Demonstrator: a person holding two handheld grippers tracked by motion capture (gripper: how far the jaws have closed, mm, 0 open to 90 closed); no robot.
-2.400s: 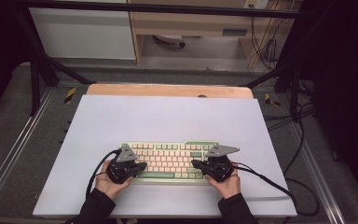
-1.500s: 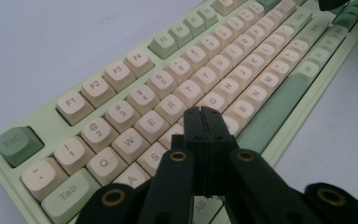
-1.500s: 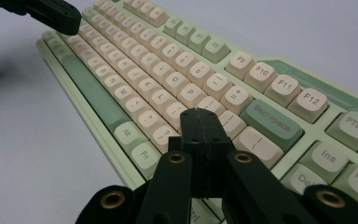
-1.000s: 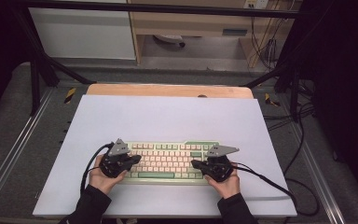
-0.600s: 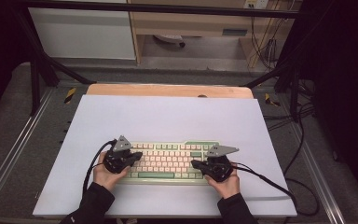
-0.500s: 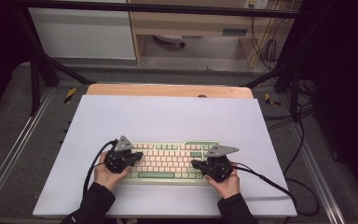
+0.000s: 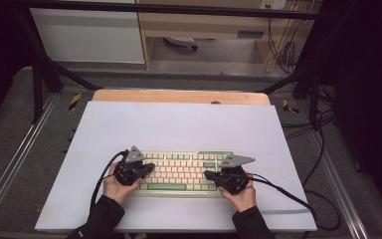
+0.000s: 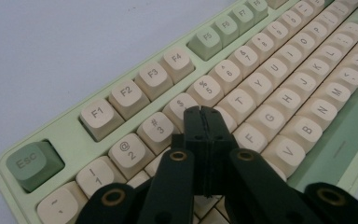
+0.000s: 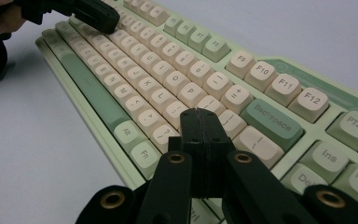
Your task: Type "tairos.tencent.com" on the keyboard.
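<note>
The keyboard (image 7: 181, 171) lies near the table's (image 7: 179, 124) front edge, long axis running left to right, directly under both grippers. The left gripper (image 8: 202, 122) is poised shut over the E-R keys, the right gripper (image 9: 200, 123) shut beside Backspace. Since the earliest frame, the left one has been shifted slightly up the left end

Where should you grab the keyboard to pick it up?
Probably by its two short ends, one gripper from each side. The keyboard lies flat and long on the table, its pale green rim is thin enough to pinch, and the keys on top would just press down.
</note>
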